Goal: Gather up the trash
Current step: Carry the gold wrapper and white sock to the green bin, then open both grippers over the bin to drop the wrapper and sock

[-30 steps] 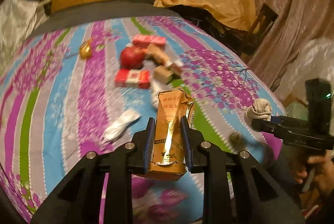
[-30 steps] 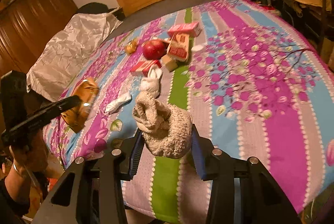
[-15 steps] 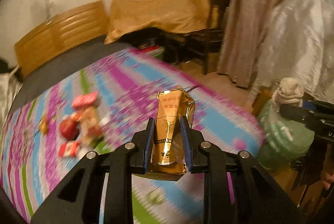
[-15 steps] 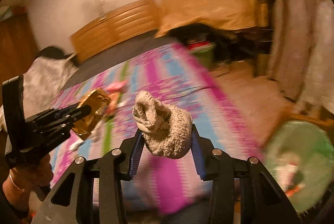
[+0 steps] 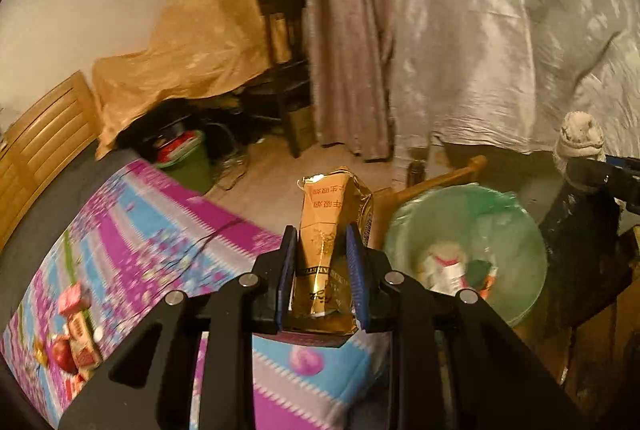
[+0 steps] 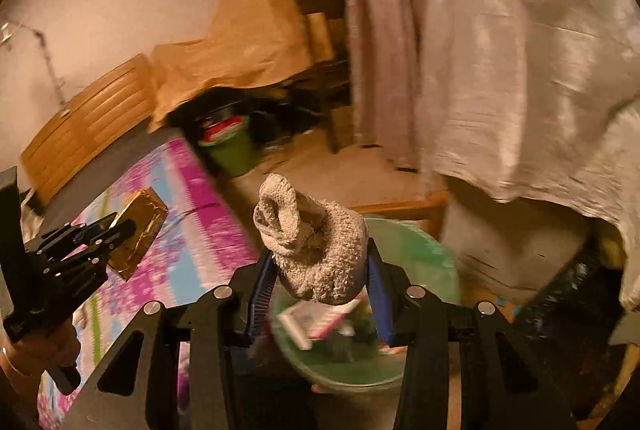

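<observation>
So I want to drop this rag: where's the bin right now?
The bin sits on the floor just past the bed's corner, right behind the rag in the right wrist view.

Bed [image 5: 132,230], lower left of frame: red apple [image 5: 62,354] and boxes [image 5: 74,300] on floral sheet. Lined bin [image 5: 520,226] on floor.
</observation>
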`<state>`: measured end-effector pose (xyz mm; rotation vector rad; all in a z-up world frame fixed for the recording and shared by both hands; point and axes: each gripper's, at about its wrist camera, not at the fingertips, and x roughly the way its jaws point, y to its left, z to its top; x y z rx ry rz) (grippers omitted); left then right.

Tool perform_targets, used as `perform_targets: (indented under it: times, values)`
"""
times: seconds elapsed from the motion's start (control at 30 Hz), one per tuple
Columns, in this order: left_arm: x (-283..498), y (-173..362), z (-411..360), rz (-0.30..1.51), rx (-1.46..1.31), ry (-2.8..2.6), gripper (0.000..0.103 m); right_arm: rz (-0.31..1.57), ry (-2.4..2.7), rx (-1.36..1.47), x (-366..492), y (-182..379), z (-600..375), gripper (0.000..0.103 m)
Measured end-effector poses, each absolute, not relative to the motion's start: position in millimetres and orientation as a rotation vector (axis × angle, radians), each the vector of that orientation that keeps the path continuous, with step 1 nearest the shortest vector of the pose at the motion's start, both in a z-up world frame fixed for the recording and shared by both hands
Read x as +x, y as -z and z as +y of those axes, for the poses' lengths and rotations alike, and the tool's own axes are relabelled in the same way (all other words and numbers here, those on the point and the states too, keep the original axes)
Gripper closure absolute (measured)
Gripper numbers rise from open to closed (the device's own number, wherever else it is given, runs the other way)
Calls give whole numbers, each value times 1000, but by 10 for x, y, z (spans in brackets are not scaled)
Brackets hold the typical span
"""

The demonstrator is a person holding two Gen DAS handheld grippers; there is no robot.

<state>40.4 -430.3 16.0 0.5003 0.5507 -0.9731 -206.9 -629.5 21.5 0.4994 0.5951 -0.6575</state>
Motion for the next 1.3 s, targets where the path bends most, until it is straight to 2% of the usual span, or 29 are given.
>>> perform_targets:
  times: [0.23, 0.5, 0.93, 1.23, 1.3]
  values:
    - [161, -67, -4840, 553, 555, 1034, 79, 626, 721, 550, -2354, 53, -6701, 59]
    - [37, 112, -5226, 588, 604, 1068, 79, 663, 711, 585, -2262, 306, -6711, 59]
    - [-52, 307, -5446, 618, 660, 1109, 79, 694, 687, 614, -2199, 488, -6782, 59]
    - [48, 355, -5510, 692, 600, 1201, 78, 712, 665, 581, -2064, 504, -6802, 58]
    - [98, 371, -5518, 721, 563, 1222, 76, 711, 654, 570, -2024, 521, -6813, 53]
